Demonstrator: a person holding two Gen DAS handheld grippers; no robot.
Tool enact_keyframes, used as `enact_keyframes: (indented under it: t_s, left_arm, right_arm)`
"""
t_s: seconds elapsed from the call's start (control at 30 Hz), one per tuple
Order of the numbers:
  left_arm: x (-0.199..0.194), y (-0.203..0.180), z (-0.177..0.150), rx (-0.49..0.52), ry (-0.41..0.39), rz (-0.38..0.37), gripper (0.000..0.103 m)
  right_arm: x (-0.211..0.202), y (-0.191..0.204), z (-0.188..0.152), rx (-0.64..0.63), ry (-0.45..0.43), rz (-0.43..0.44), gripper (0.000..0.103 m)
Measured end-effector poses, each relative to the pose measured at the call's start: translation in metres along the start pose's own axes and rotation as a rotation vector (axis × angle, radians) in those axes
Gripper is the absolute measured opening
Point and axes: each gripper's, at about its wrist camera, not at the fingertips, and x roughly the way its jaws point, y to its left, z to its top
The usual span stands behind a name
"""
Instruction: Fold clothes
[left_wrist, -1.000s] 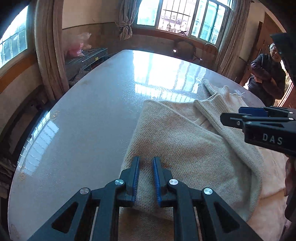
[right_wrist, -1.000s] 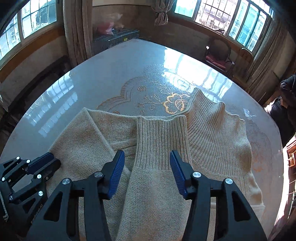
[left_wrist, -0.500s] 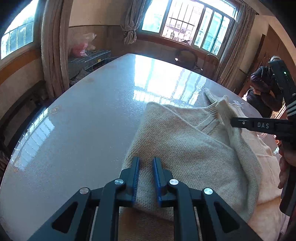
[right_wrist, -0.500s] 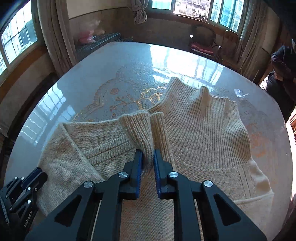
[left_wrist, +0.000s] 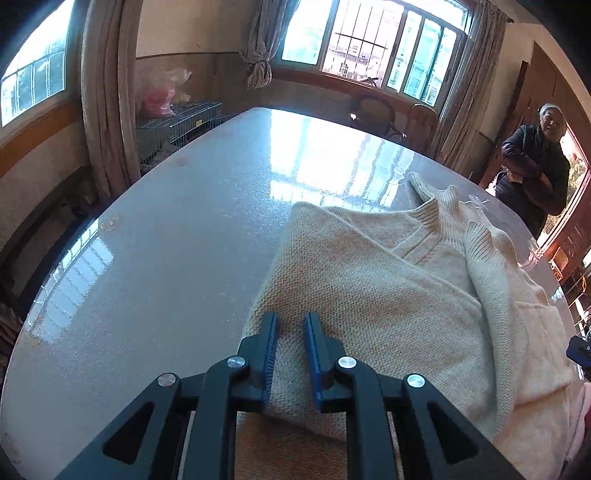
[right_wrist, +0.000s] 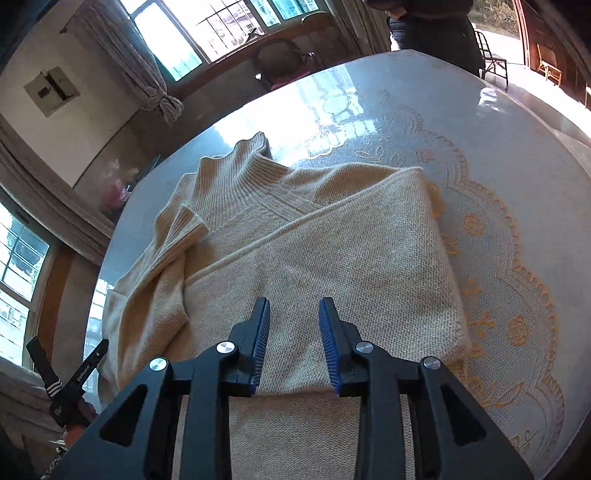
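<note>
Sweater (left_wrist: 388, 295) flat on table (left_wrist: 166, 258), sleeves folded in. My left gripper (left_wrist: 290, 363) pinches its near fold; right gripper (right_wrist: 293, 345) opening, nothing held. Next, I reckon: grab hem, fold toward collar.

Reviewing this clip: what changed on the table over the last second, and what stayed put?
The right hand-held gripper pinched the ribbed sleeve cuff, carried it across the cream knitted sweater, then dropped it and swung away; its jaws are opening, nothing pinched between them. The left hand-held gripper stayed clamped on the sweater's folded edge, and the glossy table is unchanged.
</note>
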Motion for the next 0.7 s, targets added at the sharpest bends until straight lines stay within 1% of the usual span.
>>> enact_keyframes:
  t_s: [0.03, 0.13, 0.17, 0.2, 0.27, 0.3, 0.37, 0.4, 0.47, 0.5, 0.57, 0.6, 0.63, 0.7]
  left_arm:
    - [0.0, 0.0, 0.0, 0.001, 0.0, 0.001, 0.015]
    - [0.0, 0.0, -0.001, 0.0, 0.0, -0.002, 0.015]
    - [0.0, 0.001, -0.001, -0.003, 0.0, -0.004, 0.015]
    - [0.0, 0.001, -0.001, -0.005, 0.0, -0.008, 0.015]
    - [-0.001, 0.002, -0.001, -0.008, 0.0, -0.013, 0.015]
    - [-0.001, 0.002, -0.002, -0.006, 0.0, -0.012, 0.015]
    - [-0.001, 0.0, -0.002, 0.002, 0.0, -0.004, 0.015]
    - [-0.001, 0.0, -0.002, 0.006, 0.0, 0.0, 0.015]
    - [-0.001, -0.002, -0.001, 0.01, 0.0, 0.003, 0.016]
    - [-0.001, -0.001, -0.001, 0.01, 0.0, 0.003, 0.016]
    - [-0.002, -0.001, -0.001, 0.009, 0.0, 0.0, 0.016]
    - [-0.002, 0.0, -0.001, 0.008, 0.0, -0.002, 0.016]
    - [-0.002, 0.0, -0.001, 0.006, 0.0, -0.004, 0.016]
    - [-0.002, 0.001, -0.001, 0.004, 0.0, -0.008, 0.016]
  right_arm:
    - [0.001, 0.004, 0.008, 0.005, 0.01, 0.007, 0.032]
    - [-0.003, 0.021, 0.037, 0.025, -0.016, 0.08, 0.033]
    - [-0.009, 0.029, 0.039, 0.001, -0.013, 0.074, 0.039]
    - [-0.007, 0.039, 0.036, -0.042, -0.008, 0.048, 0.052]
    - [-0.009, 0.054, 0.011, -0.153, -0.002, 0.028, 0.062]
    - [-0.008, 0.058, -0.003, -0.19, -0.003, 0.022, 0.062]
    - [-0.001, 0.064, -0.022, -0.202, 0.012, 0.022, 0.062]
    - [0.001, 0.067, -0.023, -0.189, 0.025, 0.044, 0.062]
    - [0.006, 0.072, -0.024, -0.159, 0.051, 0.09, 0.062]
    - [0.008, 0.076, -0.022, -0.159, 0.055, 0.079, 0.062]
    - [0.015, 0.084, -0.014, -0.173, 0.076, 0.029, 0.065]
    - [0.021, 0.088, -0.011, -0.179, 0.1, 0.029, 0.065]
    - [0.026, 0.091, -0.007, -0.17, 0.114, 0.061, 0.065]
    - [0.031, 0.098, 0.001, -0.146, 0.106, 0.124, 0.065]
